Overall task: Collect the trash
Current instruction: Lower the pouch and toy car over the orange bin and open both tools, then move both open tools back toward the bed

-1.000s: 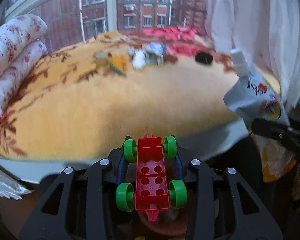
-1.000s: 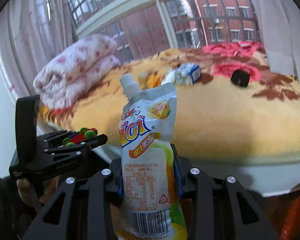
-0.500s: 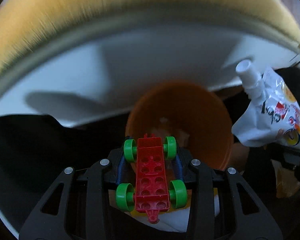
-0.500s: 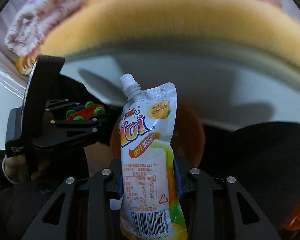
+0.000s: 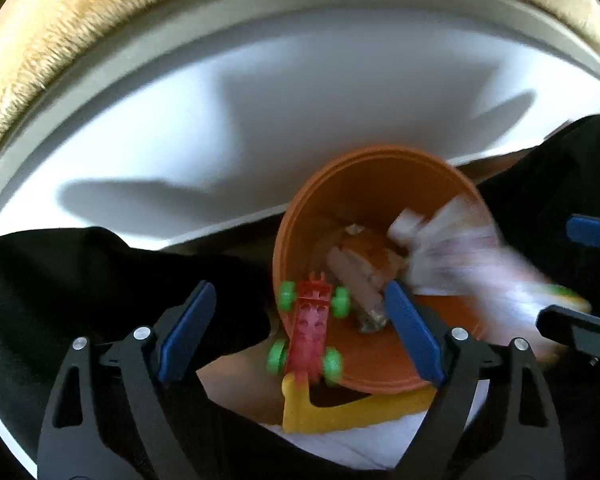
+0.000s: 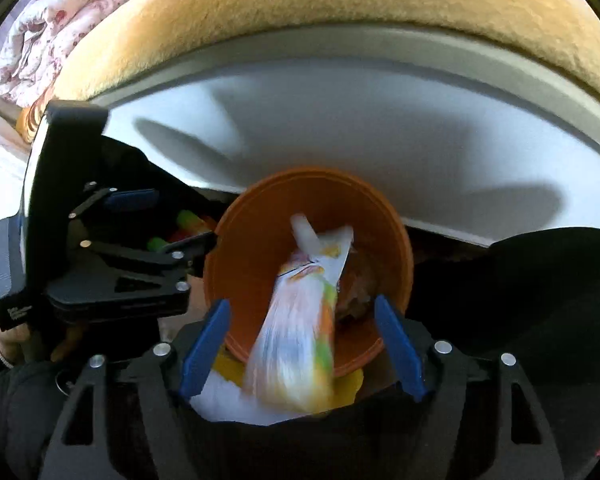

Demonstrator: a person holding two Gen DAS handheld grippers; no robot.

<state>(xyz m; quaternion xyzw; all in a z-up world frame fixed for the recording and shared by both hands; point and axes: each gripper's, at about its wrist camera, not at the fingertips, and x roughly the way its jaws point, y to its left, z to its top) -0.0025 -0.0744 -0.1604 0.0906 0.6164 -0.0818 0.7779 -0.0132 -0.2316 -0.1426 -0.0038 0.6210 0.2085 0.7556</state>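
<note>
Dropping over the orange bin (image 6: 260,216) from between both grippers' opening, empty jaws, the soft, light, slippery juice pouch (image 6: 300,320) wants pinching by its stiff spout, the rigid toy car (image 5: 310,328) across its chassis

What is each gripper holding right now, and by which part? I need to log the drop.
Nothing. Both grippers' fingers are opening: the toy car sits loose between the left gripper fingers, and the blurred juice pouch drops clear of the right gripper fingers, over the orange bin.
</note>
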